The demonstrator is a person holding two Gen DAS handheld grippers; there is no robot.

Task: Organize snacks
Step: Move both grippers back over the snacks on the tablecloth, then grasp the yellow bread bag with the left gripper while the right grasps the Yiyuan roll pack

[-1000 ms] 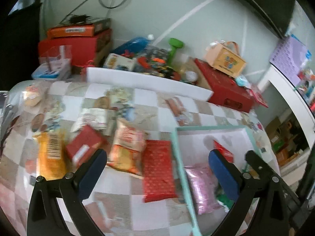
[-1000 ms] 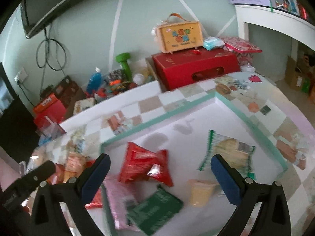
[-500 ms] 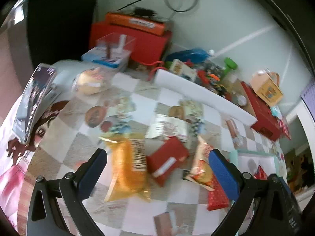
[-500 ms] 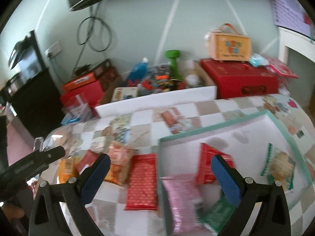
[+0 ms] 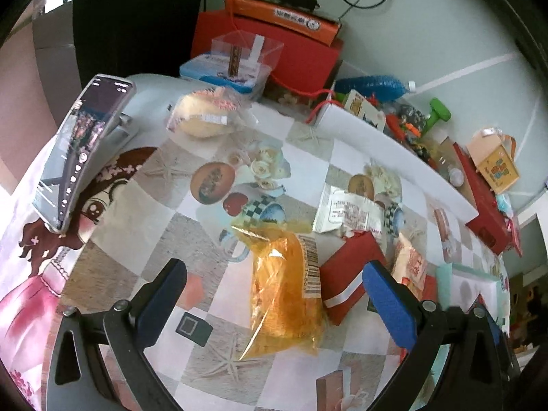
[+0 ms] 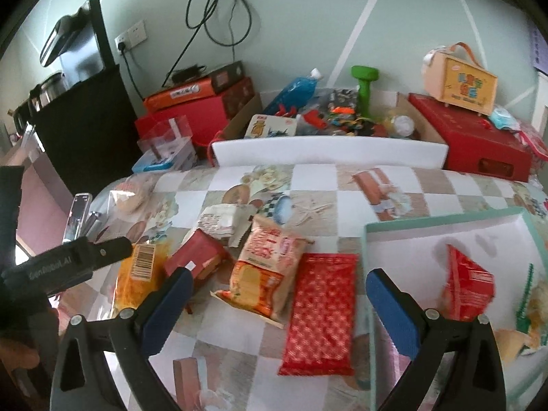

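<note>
Left wrist view: your left gripper (image 5: 274, 299) gaped wide above the orange crinkly plastic snack bag (image 5: 286, 291).
Right gripper (image 6: 274, 303): spread wide, empty, left of the teal-rimmed white tray (image 6: 445, 221).

Soft, even daylight fills both views, with only faint shadows. Fisheye distortion bends and darkens the edges. The red snack bag (image 6: 467, 286) in the tray (image 6: 445, 221) is blurred.

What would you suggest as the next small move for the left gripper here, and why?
Probably ease the left gripper forward and down onto the yellow snack bag. Its jaws are open and empty, the bag lies flat on the table right between the fingers, outside the tray, and nothing lies on top of it, though the red packet lies close beside it.
</note>
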